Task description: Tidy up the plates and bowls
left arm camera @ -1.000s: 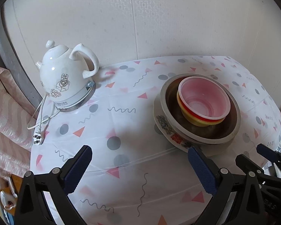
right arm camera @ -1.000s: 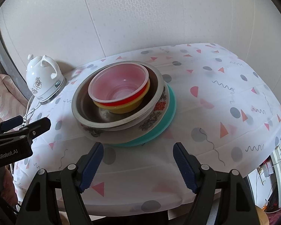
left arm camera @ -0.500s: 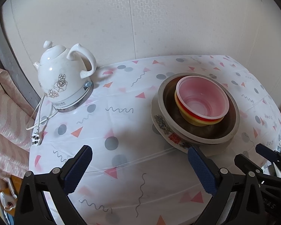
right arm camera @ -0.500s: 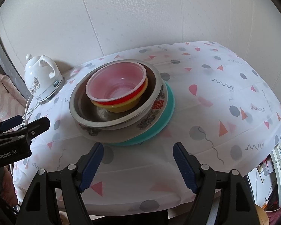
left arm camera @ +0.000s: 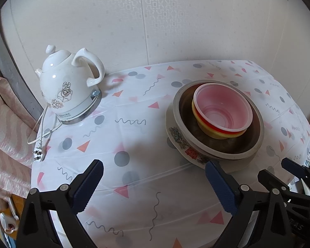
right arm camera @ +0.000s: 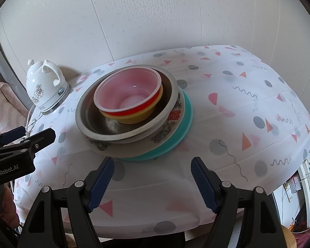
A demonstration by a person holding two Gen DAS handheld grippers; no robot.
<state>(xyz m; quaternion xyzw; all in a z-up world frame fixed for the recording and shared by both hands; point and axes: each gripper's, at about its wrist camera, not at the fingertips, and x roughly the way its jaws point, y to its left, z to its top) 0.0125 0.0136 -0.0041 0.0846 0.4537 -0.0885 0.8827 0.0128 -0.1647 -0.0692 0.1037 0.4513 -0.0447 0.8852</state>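
On the left of the bench (right arm camera: 248,107) stands a kettle (right arm camera: 44,86); the left claw (left arm camera: 155,188) hangs spread and empty. In the middle, bowls (right arm camera: 130,95) sit nested on plates (right arm camera: 175,124). The right claw (right arm camera: 153,184) is spread, short of the stack. The stack looks tidy; any lift should start with the top bowl's rim.
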